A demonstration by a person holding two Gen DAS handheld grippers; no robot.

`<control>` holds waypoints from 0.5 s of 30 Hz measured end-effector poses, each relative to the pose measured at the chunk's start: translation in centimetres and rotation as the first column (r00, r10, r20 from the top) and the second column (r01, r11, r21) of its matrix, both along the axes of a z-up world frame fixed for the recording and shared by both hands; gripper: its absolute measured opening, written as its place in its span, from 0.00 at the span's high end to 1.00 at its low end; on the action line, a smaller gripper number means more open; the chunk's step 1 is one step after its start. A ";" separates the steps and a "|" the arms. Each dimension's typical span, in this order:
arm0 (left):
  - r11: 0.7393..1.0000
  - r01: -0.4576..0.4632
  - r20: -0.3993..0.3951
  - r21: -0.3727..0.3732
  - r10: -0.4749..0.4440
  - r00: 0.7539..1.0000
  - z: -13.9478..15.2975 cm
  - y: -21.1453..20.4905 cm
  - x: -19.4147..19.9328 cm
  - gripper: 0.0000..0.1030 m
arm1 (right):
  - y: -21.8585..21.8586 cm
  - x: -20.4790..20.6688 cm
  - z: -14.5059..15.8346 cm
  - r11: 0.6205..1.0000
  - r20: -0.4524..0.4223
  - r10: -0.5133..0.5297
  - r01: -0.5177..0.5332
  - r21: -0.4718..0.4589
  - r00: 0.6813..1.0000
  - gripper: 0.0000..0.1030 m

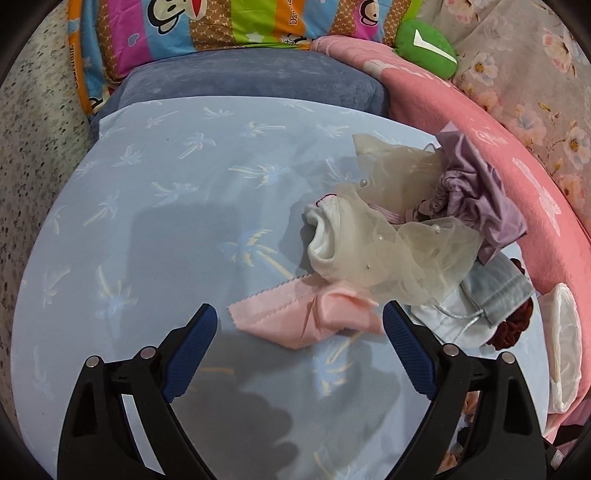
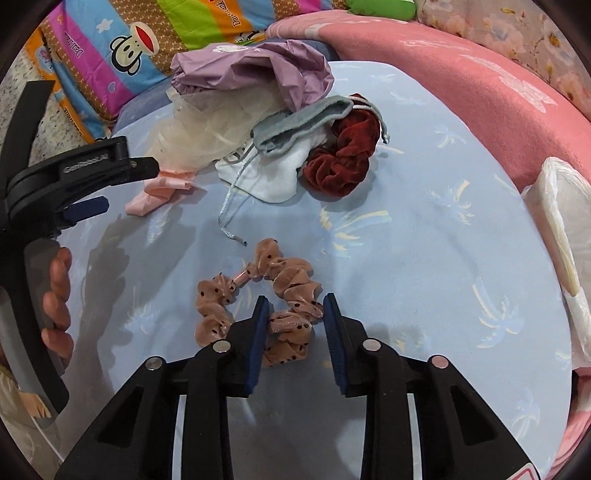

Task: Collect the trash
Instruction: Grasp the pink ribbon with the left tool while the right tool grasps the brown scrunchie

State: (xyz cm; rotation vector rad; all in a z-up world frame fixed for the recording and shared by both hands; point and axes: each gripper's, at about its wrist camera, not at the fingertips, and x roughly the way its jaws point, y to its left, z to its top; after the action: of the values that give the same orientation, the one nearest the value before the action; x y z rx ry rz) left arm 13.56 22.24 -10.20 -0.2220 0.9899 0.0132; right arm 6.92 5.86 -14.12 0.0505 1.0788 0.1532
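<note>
Surface: a bed or cushion under a light blue sheet (image 1: 184, 192) printed with pale palm trees. Pink blanket (image 1: 491, 147) curves along the far and right edge; a monkey-print striped cushion (image 1: 207, 26) sits behind.

Left tongs (image 1: 300, 317): spread wide, nothing between the blue pads. They hover just short of a folded pink cloth (image 1: 295, 321) with a zigzag-cut edge, which lies flat on the sheet between and just beyond the fingertips. Cannot tell whether the right pad touches it.

Pile beyond the pink cloth, all heaped and touching: sheer beige tulle (image 1: 402, 243) with small pearls draped over a white sock-like piece (image 1: 321, 247); crumpled lilac fabric (image 1: 476, 192) at the back; grey drawstring pouch (image 1: 498, 288) over a white cloth to the right; dark red velvet scrunchie (image 1: 513, 328) tucked at the pile's right edge.

Right tongs (image 2: 295, 306): partly open, narrower gap than the left pair. A tan polka-dot scrunchie (image 2: 258, 299) lies on the sheet with one section of its loop sitting between the two blue pads; pads close beside the fabric on both sides, not visibly squeezing it. The rest of the loop lies forward and to the left.

From the right wrist view, the pile sits well beyond the scrunchie, and a silver cord (image 2: 231, 199) trails from the pouch toward it. A white plastic-wrapped item (image 2: 561, 236) rests at the right, against the blanket.
</note>
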 end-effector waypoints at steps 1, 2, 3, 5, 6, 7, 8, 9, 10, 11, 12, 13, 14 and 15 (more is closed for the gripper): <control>1.000 0.004 -0.009 0.002 -0.004 1.000 -0.4 -0.2 0.2 0.18 | 0.0 0.1 0.0 1.000 0.000 -0.001 0.001 -0.002 1.000 0.77; 1.000 0.007 -0.015 -0.002 -0.007 1.000 -0.7 -0.1 0.4 0.21 | 0.0 0.1 0.0 1.000 0.000 -0.002 0.002 -0.004 1.000 0.80; 1.000 0.013 -0.022 -0.011 -0.014 1.000 -0.9 -0.2 0.5 0.30 | -0.1 0.2 0.0 1.000 0.000 -0.003 0.003 -0.004 1.000 0.81; 0.999 0.022 -0.041 -0.027 -0.023 0.999 -1.5 -0.2 0.5 0.43 | -0.3 0.2 0.1 1.000 -0.002 -0.006 0.006 -0.001 1.000 0.84; 1.000 0.017 -0.033 -0.014 -0.018 0.999 -1.4 -0.3 0.3 0.49 | -0.4 0.2 0.1 1.000 -0.003 -0.008 0.008 0.001 1.000 0.85; 1.000 0.027 -0.025 -0.010 -0.027 0.999 -1.4 -0.4 0.1 0.65 | -0.5 0.3 0.1 1.000 -0.006 -0.010 0.010 0.007 1.000 0.86; 0.999 0.045 -0.028 -0.019 -0.045 0.999 -1.4 -0.6 -0.1 0.71 | -0.6 0.3 0.2 1.000 -0.008 -0.011 0.011 0.012 1.000 0.87; 0.999 0.050 -0.031 -0.021 -0.051 0.998 -1.3 -0.7 -0.4 0.83 | -0.7 0.3 0.3 1.000 -0.007 -0.014 0.014 0.016 1.000 0.88; 0.998 0.059 -0.035 -0.031 -0.061 0.998 -1.3 -0.8 -0.6 0.91 | -1.0 0.2 0.3 1.000 -0.004 -0.015 0.015 0.020 1.000 0.88; 0.997 0.064 -0.035 -0.038 -0.065 0.997 -1.2 -0.9 -0.9 0.92 | -1.1 0.1 0.6 1.000 0.004 -0.016 0.016 0.022 1.000 0.89; 0.997 0.064 -0.033 -0.038 -0.065 0.997 -1.0 -1.0 -1.1 0.93 | -1.2 -0.1 0.9 1.000 0.013 -0.018 0.017 0.024 1.000 0.89; 0.997 0.067 -0.027 -0.034 -0.068 0.997 -0.8 -1.2 -1.5 0.94 | -1.3 -0.1 1.3 0.999 0.021 -0.019 0.018 0.028 1.000 0.89; 0.997 0.069 -0.021 -0.033 -0.070 0.997 -0.6 -1.4 -1.9 0.94 | -1.5 -0.2 1.8 0.999 0.034 -0.022 0.020 0.034 0.999 0.89; 0.997 0.074 -0.017 -0.033 -0.075 0.997 -0.3 -1.6 -2.2 0.95 | -1.7 -0.4 2.5 0.999 0.050 -0.025 0.023 0.037 0.998 0.89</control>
State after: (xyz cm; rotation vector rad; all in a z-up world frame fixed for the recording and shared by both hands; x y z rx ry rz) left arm 11.38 20.61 -10.51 -0.2150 1.0166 -0.0694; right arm 6.56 4.20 -11.67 0.0916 1.0252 0.1514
